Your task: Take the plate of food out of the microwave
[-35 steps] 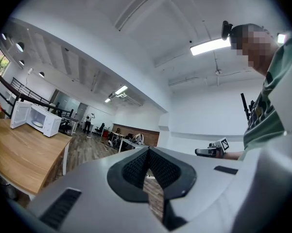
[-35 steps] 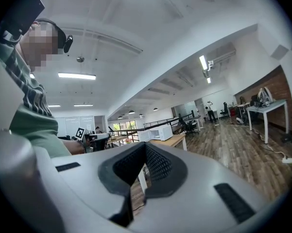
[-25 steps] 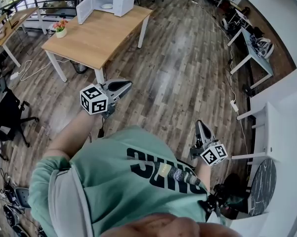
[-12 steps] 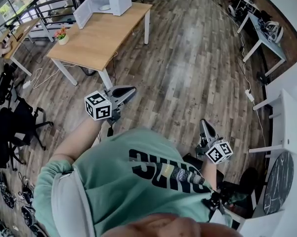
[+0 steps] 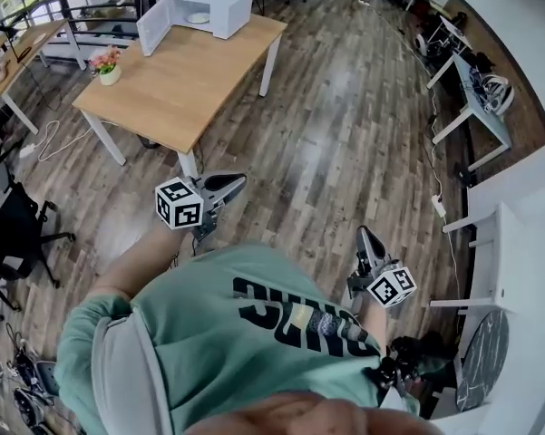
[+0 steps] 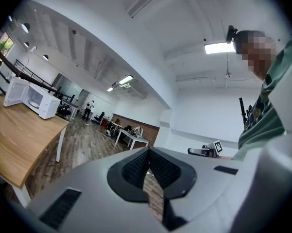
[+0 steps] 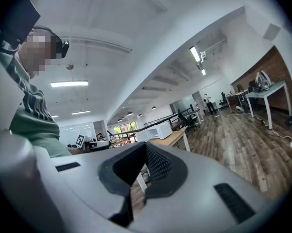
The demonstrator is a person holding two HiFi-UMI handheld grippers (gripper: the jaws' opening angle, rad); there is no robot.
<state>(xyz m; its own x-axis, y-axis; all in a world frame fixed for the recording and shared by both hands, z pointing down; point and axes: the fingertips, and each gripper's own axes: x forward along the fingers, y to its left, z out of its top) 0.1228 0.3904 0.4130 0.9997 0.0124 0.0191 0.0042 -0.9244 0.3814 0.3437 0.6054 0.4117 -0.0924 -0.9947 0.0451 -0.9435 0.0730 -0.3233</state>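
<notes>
The white microwave (image 5: 209, 5) stands at the far end of the wooden table (image 5: 177, 75), its door (image 5: 152, 25) swung open to the left. A white plate (image 5: 198, 16) shows inside. Both grippers hang over the wooden floor, well short of the table. My left gripper (image 5: 231, 181) points toward the table's near corner, shut and empty. My right gripper (image 5: 363, 234) is lower right by my hip, also shut and empty. The left gripper view has the microwave (image 6: 36, 102) far left beyond the shut left gripper (image 6: 148, 152). The right gripper view shows the microwave (image 7: 158, 130) beyond the shut right gripper (image 7: 146, 147).
A small pot of flowers (image 5: 106, 64) sits on the table's left edge. Black office chairs (image 5: 9, 229) stand at the left, and a cable (image 5: 54, 134) lies on the floor there. White desks (image 5: 472, 98) line the right wall, and a white table (image 5: 517, 243) is close on my right.
The head view swung and came back, so the table sits about where it was. My left gripper shows a little lower in the picture. Both grippers stay shut with nothing in them.
</notes>
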